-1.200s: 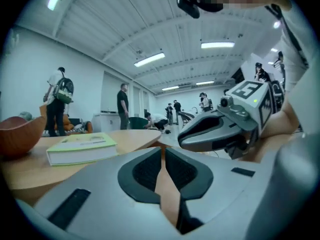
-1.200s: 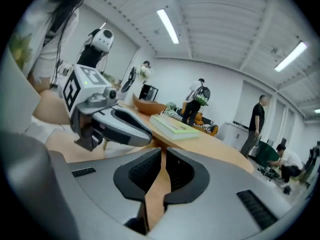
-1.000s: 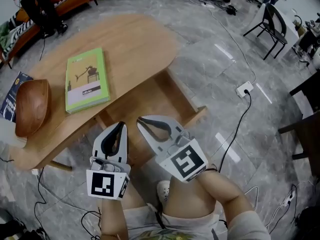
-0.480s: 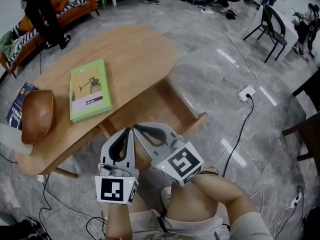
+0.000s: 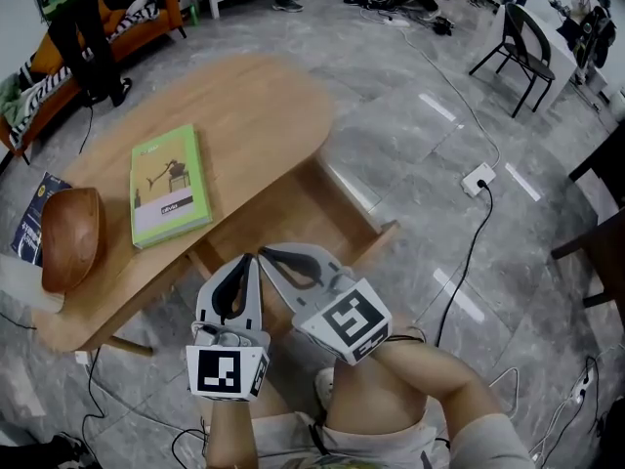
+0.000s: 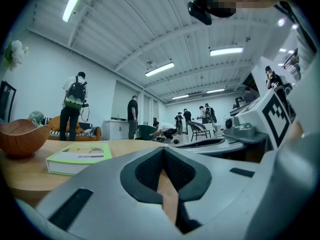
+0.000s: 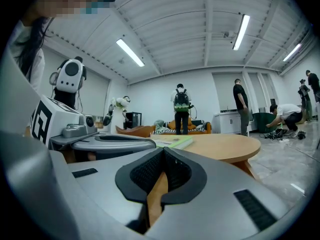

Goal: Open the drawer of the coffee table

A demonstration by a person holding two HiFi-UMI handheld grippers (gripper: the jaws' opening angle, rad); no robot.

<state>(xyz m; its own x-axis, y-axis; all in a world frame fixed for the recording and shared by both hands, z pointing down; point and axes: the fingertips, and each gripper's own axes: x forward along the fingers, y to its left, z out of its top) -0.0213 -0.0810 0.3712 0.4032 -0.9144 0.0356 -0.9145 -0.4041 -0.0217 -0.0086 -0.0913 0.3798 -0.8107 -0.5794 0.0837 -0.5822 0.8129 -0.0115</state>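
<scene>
The wooden coffee table [image 5: 254, 106] fills the upper left of the head view. Its drawer [image 5: 366, 225] stands pulled out from under the top, towards me. Both grippers hover level over the drawer's near part, side by side, their tips almost touching each other. My left gripper [image 5: 251, 259] [image 6: 162, 150] is shut. My right gripper [image 5: 264, 253] [image 7: 163, 149] is shut too. In both gripper views only a sliver of wood shows through the slit behind the closed pads. No handle or edge is visibly pinched. The drawer's front is hidden under the grippers.
A green book [image 5: 168, 186] and a wooden bowl [image 5: 68, 237] lie on the table top, and a blue book [image 5: 32, 213] sits below its left end. Cables and a floor socket [image 5: 479, 177] lie to the right. A black chair [image 5: 518, 42] and people stand further off.
The two grippers have drawn together, so their tips now nearly meet over the drawer. The right gripper has rolled slightly. The drawer stays pulled out as before.
</scene>
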